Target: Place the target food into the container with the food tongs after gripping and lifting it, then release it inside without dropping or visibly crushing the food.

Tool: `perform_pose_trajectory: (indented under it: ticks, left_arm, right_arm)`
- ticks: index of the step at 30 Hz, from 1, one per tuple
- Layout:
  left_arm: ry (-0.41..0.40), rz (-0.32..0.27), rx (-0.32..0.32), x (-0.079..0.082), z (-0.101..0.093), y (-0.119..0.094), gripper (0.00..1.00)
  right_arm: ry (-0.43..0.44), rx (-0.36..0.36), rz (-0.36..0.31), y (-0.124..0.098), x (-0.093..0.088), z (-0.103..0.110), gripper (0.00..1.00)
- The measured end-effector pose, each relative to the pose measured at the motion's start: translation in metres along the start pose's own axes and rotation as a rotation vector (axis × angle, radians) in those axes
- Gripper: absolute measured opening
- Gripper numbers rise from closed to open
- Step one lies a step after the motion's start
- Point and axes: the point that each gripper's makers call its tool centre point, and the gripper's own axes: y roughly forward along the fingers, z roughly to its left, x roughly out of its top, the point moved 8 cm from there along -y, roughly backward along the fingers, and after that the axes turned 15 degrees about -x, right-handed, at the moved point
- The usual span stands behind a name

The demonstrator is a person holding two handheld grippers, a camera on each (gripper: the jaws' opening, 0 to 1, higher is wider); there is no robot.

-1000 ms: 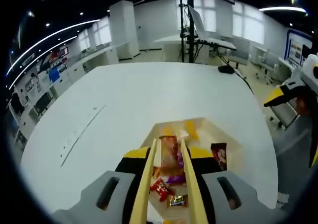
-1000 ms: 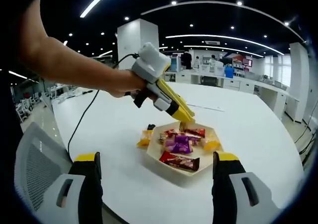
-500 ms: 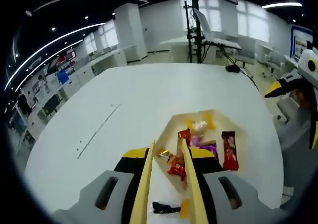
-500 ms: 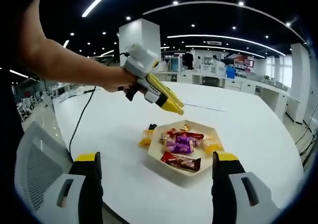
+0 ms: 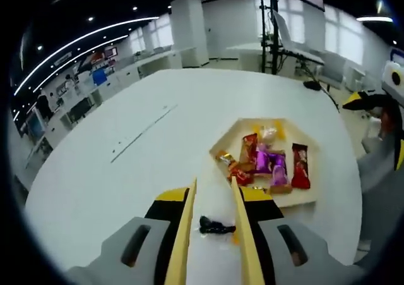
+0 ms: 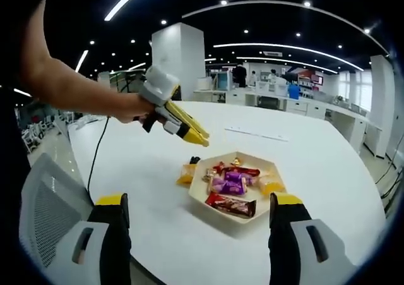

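Note:
My left gripper (image 5: 213,182) grips yellow food tongs (image 5: 187,231), whose arms stand apart with nothing between the tips. They hover over a black-wrapped candy (image 5: 214,225) and an orange candy (image 5: 234,238) lying on the table beside the hexagonal tray (image 5: 297,203). The tray holds several wrapped candies: red, purple and gold. In the right gripper view a hand holds the left gripper (image 6: 165,105) above and left of the tray (image 6: 224,220), over the orange candy (image 6: 185,175) and the black candy (image 6: 194,161). My right gripper (image 6: 202,234) is open wide on the tray's near side.
The round white table (image 5: 126,165) has wide free room beyond and left of the tray. A grey mesh chair (image 6: 44,215) stands at the table's edge near the right gripper. A cable (image 6: 101,152) trails from the left gripper across the table.
The left gripper has drawn back from over the tray to above the loose candies beside it. The candy that sat between the tong tips is gone from them. The right gripper stayed still.

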Motion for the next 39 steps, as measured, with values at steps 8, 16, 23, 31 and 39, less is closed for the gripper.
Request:
perform_pose_trajectory:
  ticks: [8, 16, 23, 31, 39]
  left_arm:
    - [-0.031, 0.03, 0.03, -0.024, -0.005, 0.006, 0.26]
    - [-0.113, 0.068, 0.072, -0.041, 0.002, 0.004, 0.26]
    - [-0.149, 0.091, 0.08, -0.052, 0.0, 0.004, 0.25]
    - [-0.163, 0.132, 0.056, -0.051, -0.003, 0.002, 0.21]
    - [-0.16, 0.149, 0.054, -0.06, 0.0, -0.011, 0.23]
  right_arm:
    - [-0.001, 0.0, 0.005, 0.0, 0.0, 0.0, 0.9]
    - [0.003, -0.003, 0.004, 0.0, 0.0, -0.001, 0.9]
    - [0.0, -0.003, 0.005, 0.0, 0.0, 0.0, 0.9]
    - [-0.002, 0.001, 0.006, 0.0, 0.0, 0.0, 0.9]
    - [0.003, 0.0, 0.006, -0.001, 0.0, 0.001, 0.89]
